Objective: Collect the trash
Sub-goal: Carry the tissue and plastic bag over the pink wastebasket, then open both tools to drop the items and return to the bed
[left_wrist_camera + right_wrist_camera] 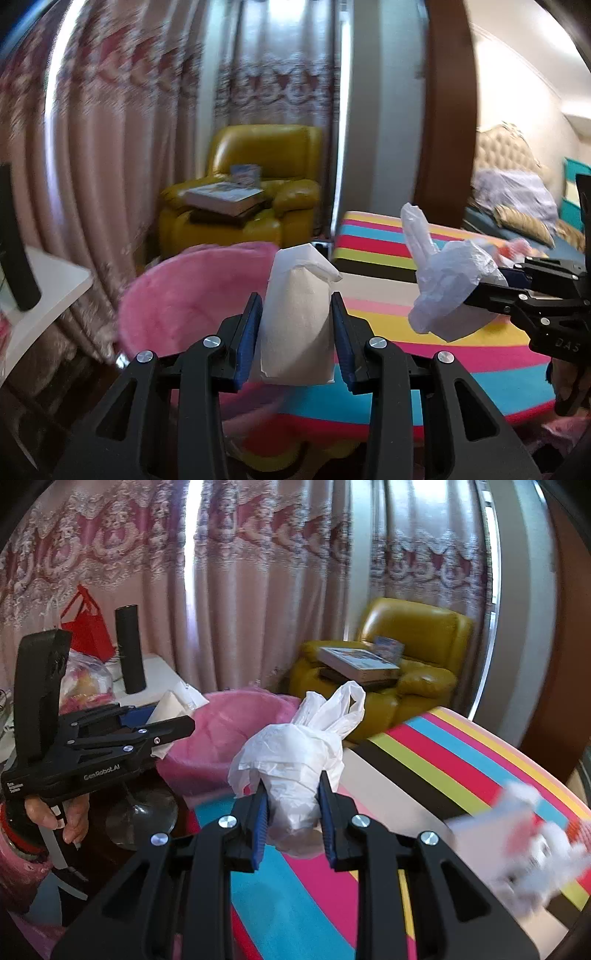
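**Over the striped surface, both hands full of trash**

Between the blue pads of my left hand-held gripper (295, 325) sits a folded white paper wrapper (297, 317), clamped on both sides and standing upright, its creased top poking above the fingertips. Just beyond and below it, slightly to the left, is the pink-lined trash bin (184, 295), its mouth open towards me; the wrapper's left edge overlaps the bin's rim in my left wrist view, though I cannot tell how high above it I am.

My right hand-held gripper (291, 805) is closed on a crumpled white plastic bag (295, 753), whose handles stick up past the fingertips. From the left wrist view that bag (447, 288) hangs off to my right, apart from the wrapper and over the striped surface (424, 343). From the right wrist view the bin (225, 738) is ahead and to the left, with my left hand-held gripper (173, 727) reaching in front of it.

To the right of my right hand-held gripper, more white and red litter (532, 849) lies on the striped surface (461, 760), blurred. Farther ahead stands a yellow armchair (255, 188) with a flat box (225, 197) across its arms, against patterned curtains (122, 129).
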Motion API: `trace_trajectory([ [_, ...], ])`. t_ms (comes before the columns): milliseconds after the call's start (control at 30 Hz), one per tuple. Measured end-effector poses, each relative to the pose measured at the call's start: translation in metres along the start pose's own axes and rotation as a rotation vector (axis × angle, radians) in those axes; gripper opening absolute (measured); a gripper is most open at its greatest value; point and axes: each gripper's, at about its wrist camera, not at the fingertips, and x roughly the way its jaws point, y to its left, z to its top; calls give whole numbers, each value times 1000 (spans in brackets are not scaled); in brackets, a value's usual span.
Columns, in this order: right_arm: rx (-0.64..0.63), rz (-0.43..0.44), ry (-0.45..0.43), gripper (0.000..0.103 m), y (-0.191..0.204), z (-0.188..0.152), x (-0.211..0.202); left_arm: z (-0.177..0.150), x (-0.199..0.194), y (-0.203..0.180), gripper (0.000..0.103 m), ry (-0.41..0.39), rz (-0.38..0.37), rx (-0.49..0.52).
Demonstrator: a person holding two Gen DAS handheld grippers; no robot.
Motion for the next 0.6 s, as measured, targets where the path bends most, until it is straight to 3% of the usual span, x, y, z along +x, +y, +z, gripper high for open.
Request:
trace_trajectory([
  [333, -41, 84, 0, 25, 30, 55, 70, 9, 25, 82, 35, 20, 86, -156],
  [600, -88, 102, 28, 29, 45, 74, 120, 6, 52, 95, 35, 47, 113, -183],
])
